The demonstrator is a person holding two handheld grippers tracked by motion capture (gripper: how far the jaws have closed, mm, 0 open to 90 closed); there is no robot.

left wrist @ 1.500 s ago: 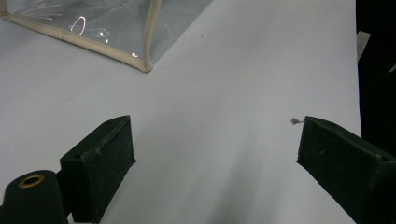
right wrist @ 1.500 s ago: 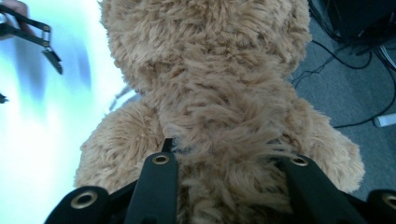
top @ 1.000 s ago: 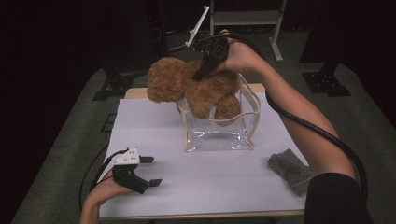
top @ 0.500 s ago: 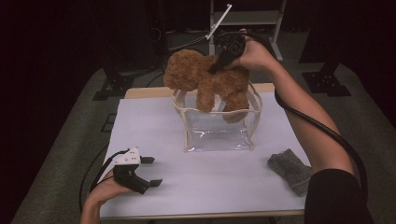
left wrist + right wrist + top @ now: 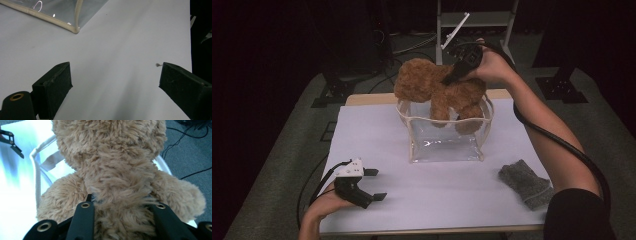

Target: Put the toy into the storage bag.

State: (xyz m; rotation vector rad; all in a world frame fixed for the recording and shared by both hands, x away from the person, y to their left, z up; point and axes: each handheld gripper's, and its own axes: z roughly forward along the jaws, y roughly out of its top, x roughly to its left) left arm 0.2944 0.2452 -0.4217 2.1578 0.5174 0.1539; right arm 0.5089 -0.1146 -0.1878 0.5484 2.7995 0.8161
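A brown plush teddy bear (image 5: 432, 87) hangs over the open top of a clear plastic bag (image 5: 444, 140) with a cream rim, its legs dipping inside. My right gripper (image 5: 452, 75) is shut on the bear's back; in the right gripper view the black jaws press into the fur of the bear (image 5: 112, 170) on both sides. My left gripper (image 5: 374, 184) rests on the white table sheet (image 5: 377, 130) near the front left, jaws open and nothing between them. Its fingertips (image 5: 53, 87) frame bare sheet, with a corner of the bag (image 5: 72, 27) ahead.
A grey knitted cloth (image 5: 526, 182) lies on the sheet at the front right. A metal shelf frame (image 5: 474, 22) and cables stand on the dark floor beyond the table's far edge. My right arm's cable runs along the right side.
My right gripper has carried the bear to the right and a little lower, so its legs now sit in the bag's mouth. The left gripper has stayed put.
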